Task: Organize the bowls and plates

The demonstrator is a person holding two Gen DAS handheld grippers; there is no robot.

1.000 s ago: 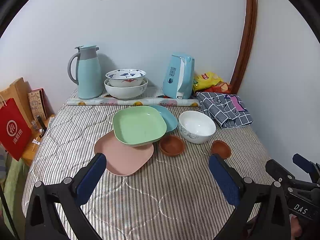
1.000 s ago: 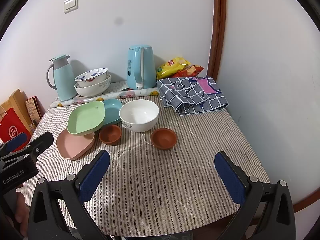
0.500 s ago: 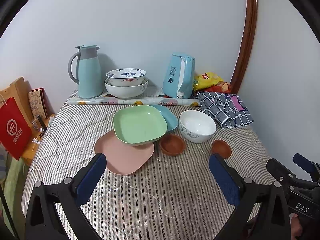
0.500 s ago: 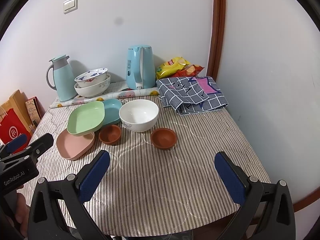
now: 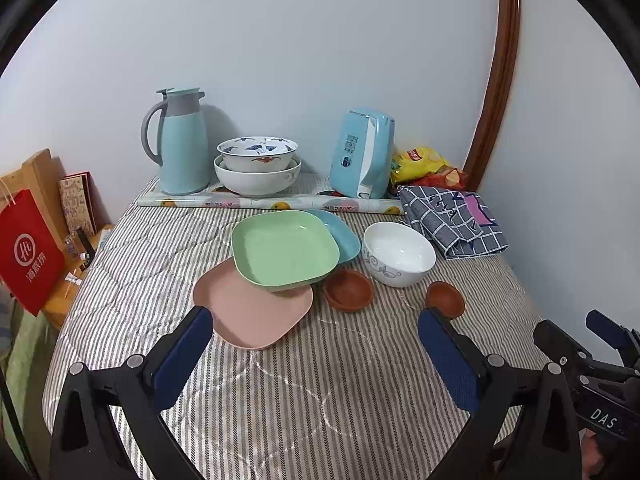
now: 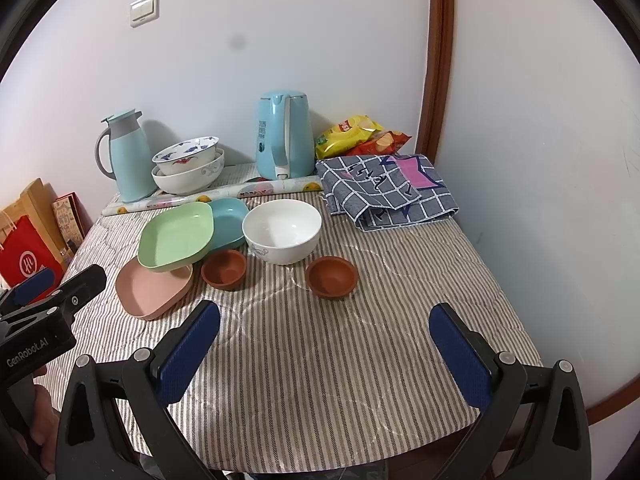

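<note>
Nearest, my left gripper [image 5: 314,350] and my right gripper [image 6: 324,344] hover above the striped tablecloth [image 6: 320,368], each with its blue pads spread wide and nothing between them. Beyond them lie two brown saucers [image 6: 331,276] [image 6: 223,269], apart from each other. Left of these, the pink plate [image 5: 256,312] carries the tilted green plate [image 5: 285,251], whose far edge overlaps the blue plate [image 6: 229,222]. The white bowl [image 6: 282,230] stands just right of the blue plate. Farthest, by the wall, two patterned bowls [image 5: 257,166] sit nested between a thermos jug [image 5: 180,142] and a blue kettle [image 6: 285,134]; a checked cloth [image 6: 384,190] lies at right.
</note>
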